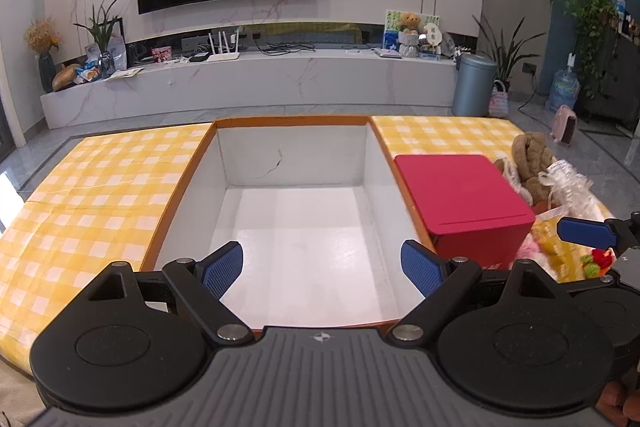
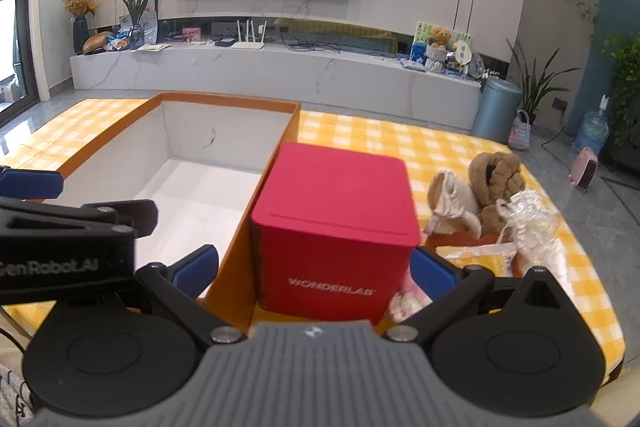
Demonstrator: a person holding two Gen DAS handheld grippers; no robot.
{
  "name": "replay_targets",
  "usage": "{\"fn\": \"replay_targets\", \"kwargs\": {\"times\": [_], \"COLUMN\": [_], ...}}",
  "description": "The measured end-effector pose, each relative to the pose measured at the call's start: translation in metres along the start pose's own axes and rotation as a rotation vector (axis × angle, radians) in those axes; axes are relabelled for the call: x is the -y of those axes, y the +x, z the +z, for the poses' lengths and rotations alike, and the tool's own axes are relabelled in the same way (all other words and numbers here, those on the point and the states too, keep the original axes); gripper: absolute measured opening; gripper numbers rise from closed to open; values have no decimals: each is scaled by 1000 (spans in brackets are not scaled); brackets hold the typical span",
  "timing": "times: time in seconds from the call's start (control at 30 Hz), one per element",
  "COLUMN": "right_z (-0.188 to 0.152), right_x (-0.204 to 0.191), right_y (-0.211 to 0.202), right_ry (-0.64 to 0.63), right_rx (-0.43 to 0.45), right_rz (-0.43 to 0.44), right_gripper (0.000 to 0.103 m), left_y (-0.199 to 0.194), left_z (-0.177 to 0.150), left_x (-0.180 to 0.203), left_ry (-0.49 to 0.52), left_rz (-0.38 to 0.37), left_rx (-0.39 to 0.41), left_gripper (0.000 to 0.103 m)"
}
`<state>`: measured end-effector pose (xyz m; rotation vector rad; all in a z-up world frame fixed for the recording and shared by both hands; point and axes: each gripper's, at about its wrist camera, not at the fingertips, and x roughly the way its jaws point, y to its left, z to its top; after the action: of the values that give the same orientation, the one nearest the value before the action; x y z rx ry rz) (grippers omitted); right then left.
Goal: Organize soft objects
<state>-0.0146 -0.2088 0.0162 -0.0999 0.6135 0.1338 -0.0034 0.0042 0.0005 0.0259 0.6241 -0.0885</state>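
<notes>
Fig. legend. We hold two grippers over a table w/ a yellow checked cloth (image 1: pixel 92 187). The left gripper (image 1: pixel 322 269) hovers above a large box (image 1: pixel 192 167) w/ orange rim and white inside; its jaws stand wide apart and grip nothing. The box is empty as far as we see.

The right gripper (image 2: pixel 314 273) is also spread wide and grips nothing. Its fingers straddle a red cube box (image 2: pixel 336 227) that sits just beside the big box's right wall; we cannot tell whether the pads touch the cube.

The soft things lie in a loose pile to the right of the red cube: a brown plush toy (image 2: pixel 496 183), a cream fabric piece (image 2: pixel 450 205) touching it, a clear crinkly bag (image 2: pixel 534 227) in front, and sth. pink and fluffy (image 2: pixel 404 301) low beside the cube, mostly hidden. In the left view the same pile shows at the far right edge, brown plush toy (image 1: pixel 532 159) uppermost.

Step in hand, in our judgement: the very start, nothing sorted yet, approach phase. Which box is meant for the soft things is not shown; the big one looks the likely target.

Next move calls for: swing the right gripper rightward past the cube to one soft item, close gently on a bulky fold (plush will squash, the bag may slip), lift clear of the cube's top, then carry over the orange rim and release inside.
</notes>
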Motion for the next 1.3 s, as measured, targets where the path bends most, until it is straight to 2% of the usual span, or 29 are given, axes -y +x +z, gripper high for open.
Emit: {"fn": "replay_targets", "kwargs": {"times": [0.13,0.27,0.5,0.7,0.8,0.93,1.03,1.13,1.2,1.3], "right_z": [4,8,13,-7,-18,-31,-40,-45,-47,-55], "right_x": [17,54,123,163,176,174,183,192,200,212], "right_y": [-4,-12,-30,-16,1,24,35,43,52,64], "right_ry": [-24,62,161,240,256,180,238,311,363,466], "right_rx": [3,7,21,-76,-120,-196,-249,-261,-275,-315], "right_rz": [-46,-112,-242,-328,-298,-291,-310,-288,-246,-219], "right_gripper": [100,100,100,100,100,100,100,88,85,72], "left_y": [-12,-23,-23,-17,-9,4,9,10,8,7], "left_z": [10,17,17,15,13,9,6,6,4,1], "left_x": [4,13,43,66,76,90,98,100,98,98], "left_ry": [46,46,127,156,145,147,170,173,189,210], "left_rz": [-69,-103,-115,-187,-234,-294,-293,-294,-307,-272], "left_rx": [-9,5,-7,-51,-84,-127,-135,-143,-135,-134], "left_gripper": [103,103,103,103,103,103,103,103,103,103]}}
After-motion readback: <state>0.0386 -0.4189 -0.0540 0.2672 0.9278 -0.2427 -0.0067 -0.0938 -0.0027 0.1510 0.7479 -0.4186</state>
